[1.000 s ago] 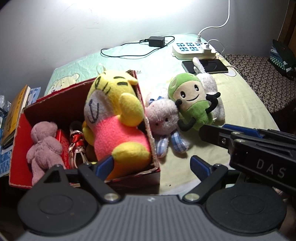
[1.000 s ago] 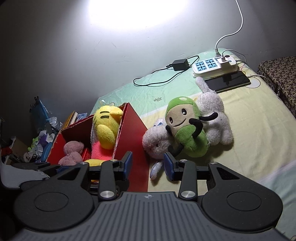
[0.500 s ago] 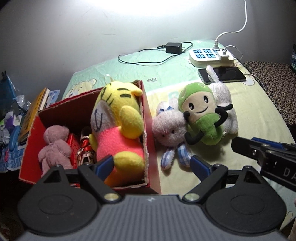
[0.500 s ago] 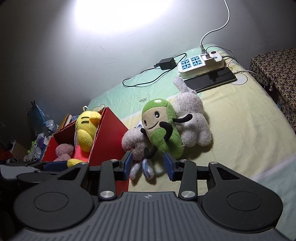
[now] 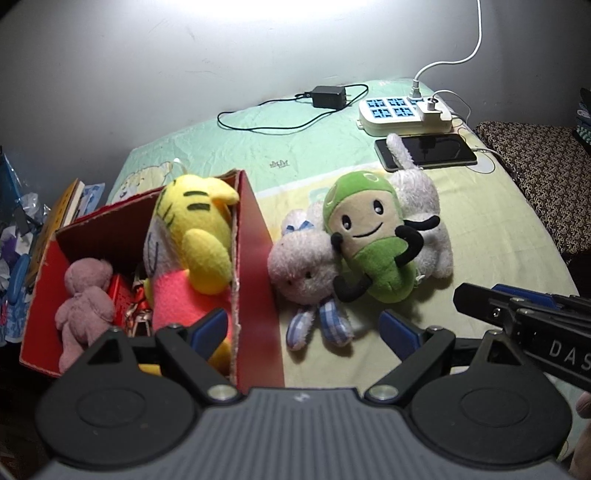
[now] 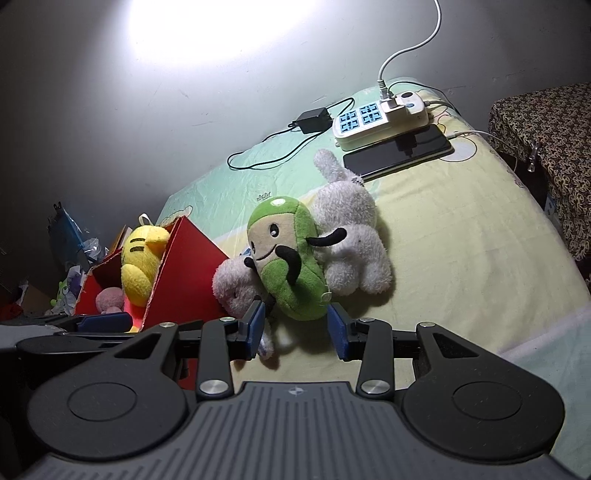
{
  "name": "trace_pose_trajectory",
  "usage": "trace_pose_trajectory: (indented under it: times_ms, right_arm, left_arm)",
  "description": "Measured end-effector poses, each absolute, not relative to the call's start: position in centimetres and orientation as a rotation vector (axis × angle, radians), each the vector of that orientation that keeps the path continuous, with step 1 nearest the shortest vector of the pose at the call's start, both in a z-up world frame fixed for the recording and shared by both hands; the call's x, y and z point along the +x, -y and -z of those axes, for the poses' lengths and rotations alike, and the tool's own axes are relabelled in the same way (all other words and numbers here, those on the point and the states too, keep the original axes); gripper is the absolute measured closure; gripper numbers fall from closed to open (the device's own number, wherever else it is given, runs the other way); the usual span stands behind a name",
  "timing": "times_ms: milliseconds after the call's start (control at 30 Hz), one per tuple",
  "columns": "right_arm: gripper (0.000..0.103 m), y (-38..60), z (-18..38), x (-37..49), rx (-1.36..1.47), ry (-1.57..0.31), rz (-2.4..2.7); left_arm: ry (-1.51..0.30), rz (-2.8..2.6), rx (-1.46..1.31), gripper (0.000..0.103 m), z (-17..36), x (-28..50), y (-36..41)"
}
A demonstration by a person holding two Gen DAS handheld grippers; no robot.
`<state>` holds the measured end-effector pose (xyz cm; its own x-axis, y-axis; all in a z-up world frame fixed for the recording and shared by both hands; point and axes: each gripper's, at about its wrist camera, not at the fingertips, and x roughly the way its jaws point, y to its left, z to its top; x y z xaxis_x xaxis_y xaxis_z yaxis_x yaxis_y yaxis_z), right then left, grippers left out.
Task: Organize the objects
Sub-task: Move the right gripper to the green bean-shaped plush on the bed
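With the yellow tiger (image 5: pixel 195 236) and pink bear (image 5: pixel 85 295) already lodged in the red box (image 5: pixel 255 266), three plush toys are left just right of it on the bed (image 5: pixel 491 236), the green one (image 6: pixel 291 266) approached by the right gripper (image 6: pixel 295 328) on wide, empty jaws, the left gripper (image 5: pixel 303 332) likewise held wide.

Showing a plain grey wall (image 5: pixel 184 74) glaring white under a bright patch of light (image 6: pixel 221 29) near the top. Spreading below it, a bed sheet (image 5: pixel 491 221), pale green toward the wall and pale yellow nearer the camera. Standing at the right edge, furniture draped in a brown patterned cloth (image 6: pixel 546 140). Fading into darkness at the far left.
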<state>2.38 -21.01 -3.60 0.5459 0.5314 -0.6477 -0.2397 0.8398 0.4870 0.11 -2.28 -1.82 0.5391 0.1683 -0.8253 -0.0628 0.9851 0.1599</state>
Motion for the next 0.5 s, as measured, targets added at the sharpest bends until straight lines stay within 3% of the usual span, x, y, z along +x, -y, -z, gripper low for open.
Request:
trace_pose_trajectory:
  times_ms: [500]
  right_arm:
    - [0.062,23.2,5.0,4.2,0.391,-0.917,-0.430]
  left_arm:
    - [-1.086,-0.025,0.082,0.011,5.5,2.7,4.5]
